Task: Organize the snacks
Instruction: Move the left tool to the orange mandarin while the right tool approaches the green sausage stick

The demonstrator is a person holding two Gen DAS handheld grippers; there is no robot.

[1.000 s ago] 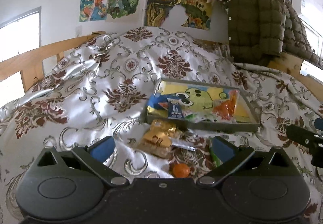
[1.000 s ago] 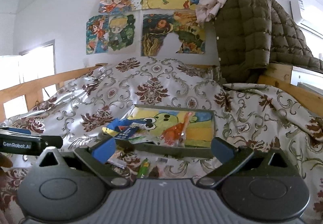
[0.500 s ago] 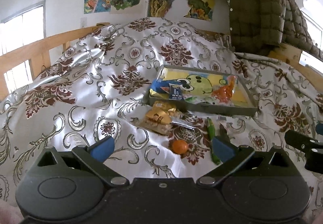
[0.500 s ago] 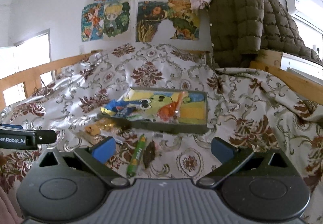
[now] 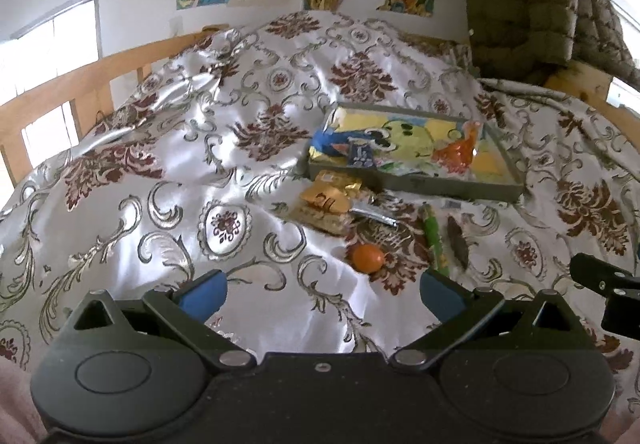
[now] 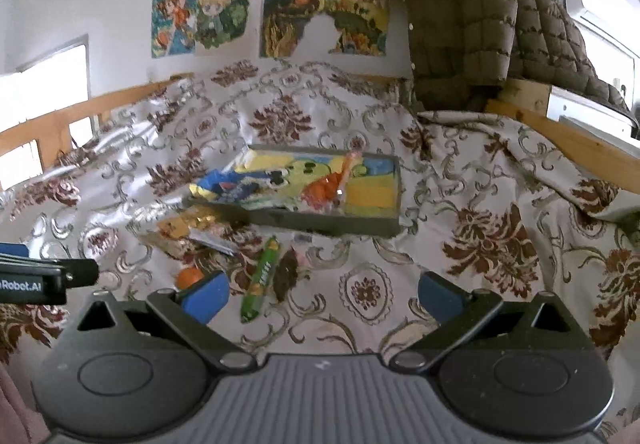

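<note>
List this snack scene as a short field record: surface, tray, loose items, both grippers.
surface: patterned bedspread
tray: grey tray, holds a blue packet and an orange packet
loose items: gold packet, orange ball, green stick pack, dark brown piece, all in front of the tray
left gripper: jaws open, empty
right gripper: jaws open, empty

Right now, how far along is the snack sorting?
Partly done: the tray already holds a blue packet and an orange packet. Nothing is in hand; left gripper and right gripper are open. Left: gold packets, orange ball, green stick, dark piece.
</note>
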